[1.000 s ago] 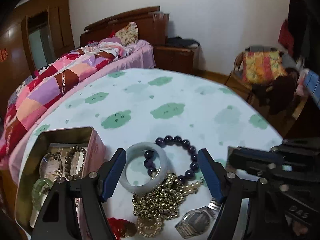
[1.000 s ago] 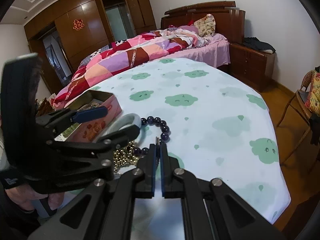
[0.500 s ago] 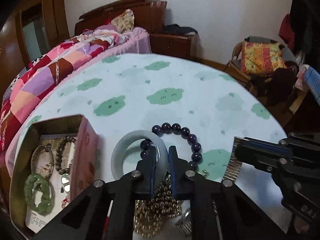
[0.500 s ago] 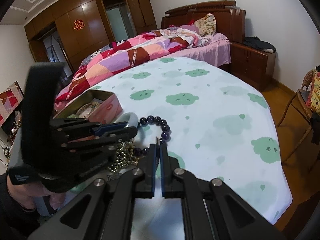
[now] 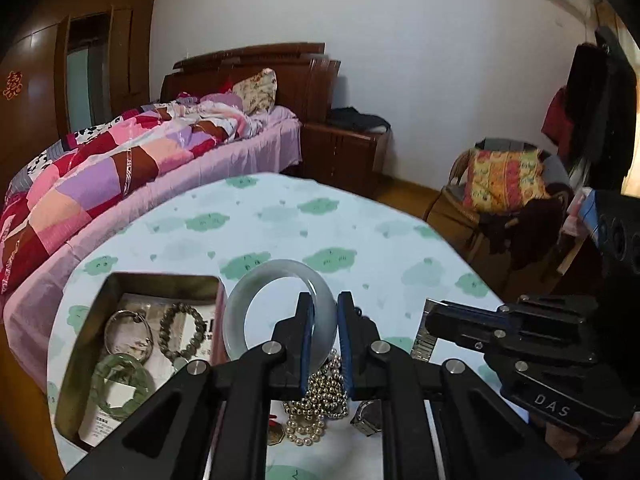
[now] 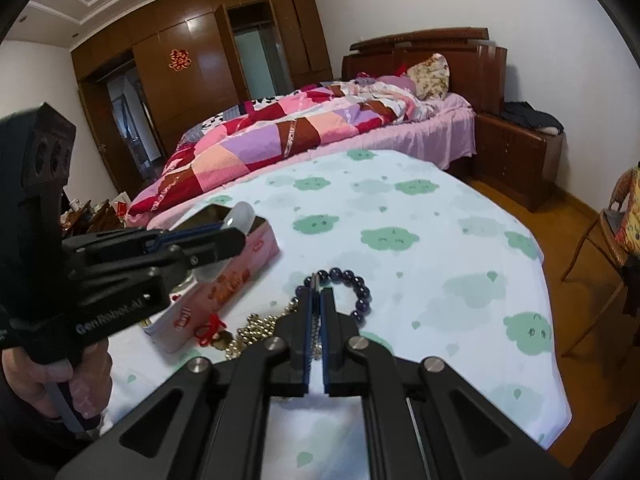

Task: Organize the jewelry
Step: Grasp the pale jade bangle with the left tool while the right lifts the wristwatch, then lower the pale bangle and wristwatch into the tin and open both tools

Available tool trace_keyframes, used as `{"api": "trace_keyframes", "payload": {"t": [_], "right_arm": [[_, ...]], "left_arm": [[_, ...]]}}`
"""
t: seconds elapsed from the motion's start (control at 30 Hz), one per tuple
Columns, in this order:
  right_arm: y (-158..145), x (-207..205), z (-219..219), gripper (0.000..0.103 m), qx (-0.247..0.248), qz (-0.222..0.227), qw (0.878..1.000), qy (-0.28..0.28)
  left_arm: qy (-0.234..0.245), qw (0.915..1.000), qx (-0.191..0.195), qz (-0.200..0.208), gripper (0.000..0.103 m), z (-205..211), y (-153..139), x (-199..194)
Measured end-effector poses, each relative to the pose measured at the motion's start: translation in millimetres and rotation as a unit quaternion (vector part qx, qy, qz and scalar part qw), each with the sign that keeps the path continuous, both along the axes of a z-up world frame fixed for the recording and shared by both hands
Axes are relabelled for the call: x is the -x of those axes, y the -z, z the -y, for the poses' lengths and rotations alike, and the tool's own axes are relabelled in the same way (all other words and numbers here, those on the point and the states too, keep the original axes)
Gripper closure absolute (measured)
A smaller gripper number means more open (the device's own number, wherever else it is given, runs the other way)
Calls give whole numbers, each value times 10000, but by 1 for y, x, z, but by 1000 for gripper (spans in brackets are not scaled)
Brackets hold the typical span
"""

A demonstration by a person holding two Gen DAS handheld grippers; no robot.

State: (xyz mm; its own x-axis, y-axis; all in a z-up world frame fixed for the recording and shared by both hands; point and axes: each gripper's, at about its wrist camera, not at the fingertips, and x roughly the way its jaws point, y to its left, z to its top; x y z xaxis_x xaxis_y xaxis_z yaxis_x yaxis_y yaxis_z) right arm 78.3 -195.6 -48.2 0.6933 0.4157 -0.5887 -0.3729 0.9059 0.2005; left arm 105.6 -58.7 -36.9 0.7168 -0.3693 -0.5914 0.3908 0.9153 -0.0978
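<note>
My left gripper (image 5: pixel 323 304) is shut on a pale jade bangle (image 5: pixel 256 284) and holds it upright above the table beside the open pink tin box (image 5: pixel 160 280). The tin holds a green bangle (image 5: pixel 120 384), a metal ring bracelet (image 5: pixel 128 332) and a bead bracelet (image 5: pixel 180 332). In the right wrist view the left gripper (image 6: pixel 224 232) holds the bangle (image 6: pixel 240 216) over the tin (image 6: pixel 240 264). My right gripper (image 6: pixel 318 292) is shut with a thin chain between its fingers, above a purple bead bracelet (image 6: pixel 360 284) and gold beads (image 6: pixel 256 328).
A gold bead necklace (image 5: pixel 320 396), a watch (image 5: pixel 368 416) and a red-corded charm (image 6: pixel 212 330) lie on the cloud-print tablecloth (image 5: pixel 280 224). A bed (image 6: pixel 320 120) stands behind the table. A chair with clothes (image 5: pixel 504 192) stands to the right.
My left gripper closed on the jade bangle and lifted it off the table, moving it left toward the tin. The right gripper stayed shut and nearly still.
</note>
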Motion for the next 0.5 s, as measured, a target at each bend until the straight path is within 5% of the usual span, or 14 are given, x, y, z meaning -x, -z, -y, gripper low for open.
{"api": "trace_keyframes", "payload": {"t": [0.5], "right_arm": [[-28,-4,-18,98,180,333,9990,-247]], "left_arm": [[-230,9990,188,339,91,-27,-22,12]]}}
